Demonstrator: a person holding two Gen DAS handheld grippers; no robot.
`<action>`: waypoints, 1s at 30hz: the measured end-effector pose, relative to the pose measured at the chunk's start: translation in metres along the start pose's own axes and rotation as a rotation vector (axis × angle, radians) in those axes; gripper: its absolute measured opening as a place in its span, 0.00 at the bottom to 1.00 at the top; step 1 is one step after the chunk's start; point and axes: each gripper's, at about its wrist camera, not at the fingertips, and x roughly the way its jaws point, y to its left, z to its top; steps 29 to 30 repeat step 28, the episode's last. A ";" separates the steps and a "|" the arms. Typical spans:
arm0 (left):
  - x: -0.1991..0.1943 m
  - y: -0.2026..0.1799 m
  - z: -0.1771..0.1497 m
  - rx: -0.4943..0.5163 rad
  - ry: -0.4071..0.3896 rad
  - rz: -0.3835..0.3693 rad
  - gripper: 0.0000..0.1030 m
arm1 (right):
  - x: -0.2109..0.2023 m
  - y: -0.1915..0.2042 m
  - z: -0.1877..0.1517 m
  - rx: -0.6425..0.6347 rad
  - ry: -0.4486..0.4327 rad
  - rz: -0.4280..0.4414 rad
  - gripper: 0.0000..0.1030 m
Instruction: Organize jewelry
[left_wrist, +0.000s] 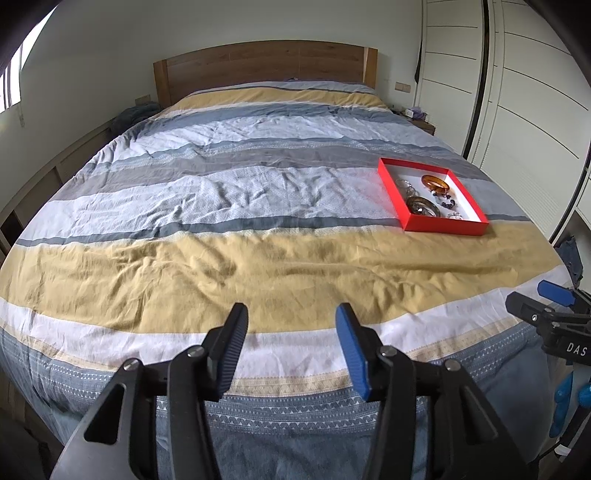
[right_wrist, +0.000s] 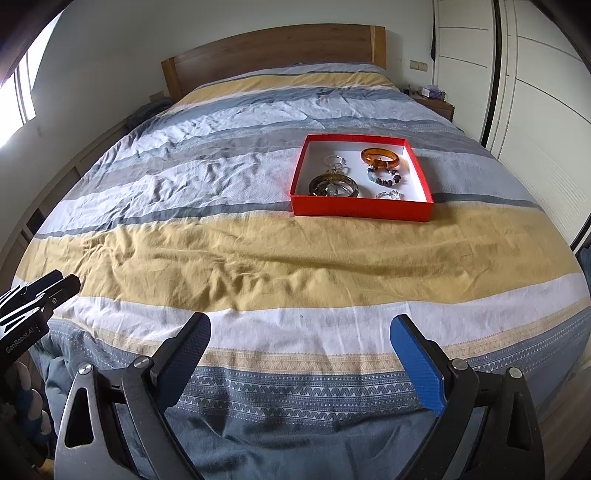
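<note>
Bed (right_wrist: 258, 258) with striped duvet. Red box (right_wrist: 360, 210) sits on it toward the right side, holding amber bangle (right_wrist: 380, 157), dark bangle (right_wrist: 334, 184), bead bracelet (right_wrist: 384, 177). Left gripper (left_wrist: 291, 325) and right gripper (right_wrist: 301, 332) at foot edge, both spread wide, nothing between fingers.

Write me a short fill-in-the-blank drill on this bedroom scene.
1. The jewelry lies inside a ___ box on the bed.
2. The amber bangle sits in the box's ___ right corner.
3. Both the left gripper and right gripper hold ___.

Missing words: red; far; nothing
</note>
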 end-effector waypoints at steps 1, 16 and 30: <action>0.000 0.000 -0.001 -0.001 0.001 -0.001 0.46 | 0.000 0.000 0.000 0.001 0.001 0.001 0.94; 0.005 0.000 -0.004 -0.012 0.024 -0.007 0.47 | 0.006 -0.002 -0.004 0.010 0.010 -0.008 0.99; 0.016 0.001 -0.009 -0.027 0.048 -0.012 0.47 | 0.013 -0.004 -0.005 0.012 0.022 -0.010 0.99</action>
